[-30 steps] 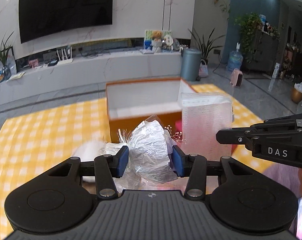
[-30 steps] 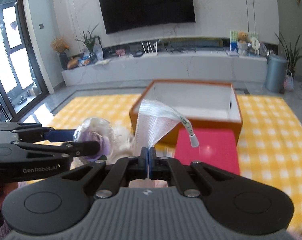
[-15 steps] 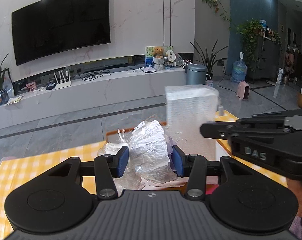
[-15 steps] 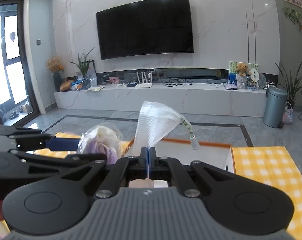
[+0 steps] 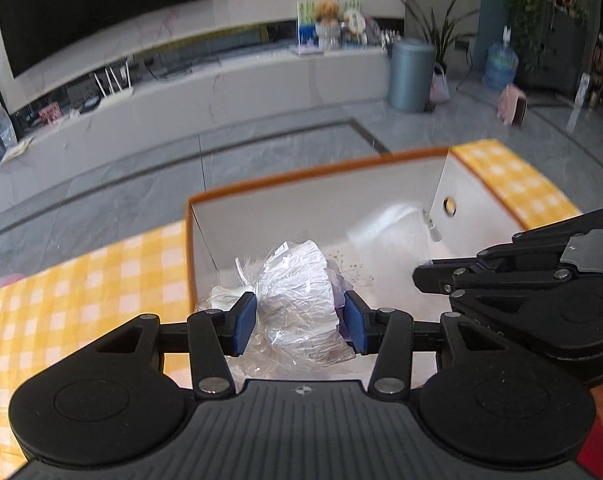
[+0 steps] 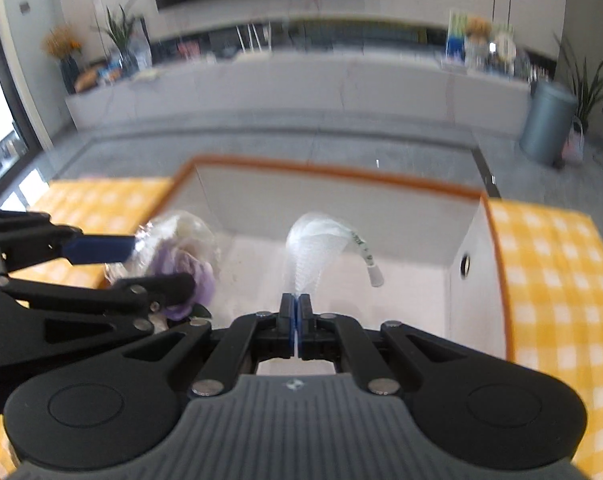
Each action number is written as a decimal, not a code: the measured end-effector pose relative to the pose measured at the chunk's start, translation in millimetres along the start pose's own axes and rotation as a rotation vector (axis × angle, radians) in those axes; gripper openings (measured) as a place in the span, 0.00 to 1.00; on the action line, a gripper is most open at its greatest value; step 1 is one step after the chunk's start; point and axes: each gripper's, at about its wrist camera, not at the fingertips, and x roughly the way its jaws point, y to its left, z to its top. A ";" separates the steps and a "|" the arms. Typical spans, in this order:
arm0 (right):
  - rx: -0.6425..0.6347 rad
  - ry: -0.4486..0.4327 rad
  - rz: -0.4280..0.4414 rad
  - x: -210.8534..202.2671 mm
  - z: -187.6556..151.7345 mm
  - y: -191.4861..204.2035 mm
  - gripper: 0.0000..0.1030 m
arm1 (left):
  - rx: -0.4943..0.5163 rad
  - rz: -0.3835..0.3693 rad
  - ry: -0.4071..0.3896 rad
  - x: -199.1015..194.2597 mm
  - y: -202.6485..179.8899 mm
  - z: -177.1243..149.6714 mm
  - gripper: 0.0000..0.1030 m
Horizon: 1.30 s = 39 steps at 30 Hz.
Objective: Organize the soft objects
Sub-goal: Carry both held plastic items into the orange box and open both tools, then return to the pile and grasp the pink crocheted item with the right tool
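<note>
Both sets of tongs hang over the open orange-rimmed box (image 5: 313, 176), which sits on the yellow checked tabletop (image 5: 101, 272). The left tongs (image 5: 299, 326) pinch a cellophane-wrapped flower bundle (image 5: 301, 300) between their blue pads (image 5: 243, 322); from the left camera the crinkled wrap hides most of what is inside, and only a scrap of purple and some thin dried sprigs show at its right edge. The right camera shows that same bundle from the side (image 6: 177, 256), with a purple bloom under the clear wrap, though the picture is smeared and the lower part is covered by the left tool's black linkage. The right tongs (image 6: 295, 316) are pressed together on the bottom edge of a white mesh net sleeve (image 6: 313, 248), which fans upward and curls over, a thin tube with a white cap (image 6: 373, 276) dangling off its right side. In the left view the sleeve (image 5: 389, 228) is only a pale blur against the white inner wall of the box, and the right tool's body covers where it is gripped. Both bundle and sleeve hang inside the box's outline; I cannot tell whether either touches the floor of it. The box's near wall is hidden behind the tool bodies in both views.
</note>
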 end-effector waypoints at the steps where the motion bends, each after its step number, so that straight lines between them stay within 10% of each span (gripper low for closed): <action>1: 0.005 0.017 -0.001 4.0 -1.4 -1.9 0.00 | 0.004 0.004 0.011 3.3 -0.2 -1.2 0.53; 11: 0.011 0.058 -0.024 3.5 -6.8 -5.6 0.06 | -0.023 0.013 -0.018 -2.6 3.2 3.5 0.78; 39: -0.031 -0.246 -0.006 -183.4 -86.6 60.2 0.53 | -0.092 0.040 -0.390 -197.0 -14.4 -64.2 0.78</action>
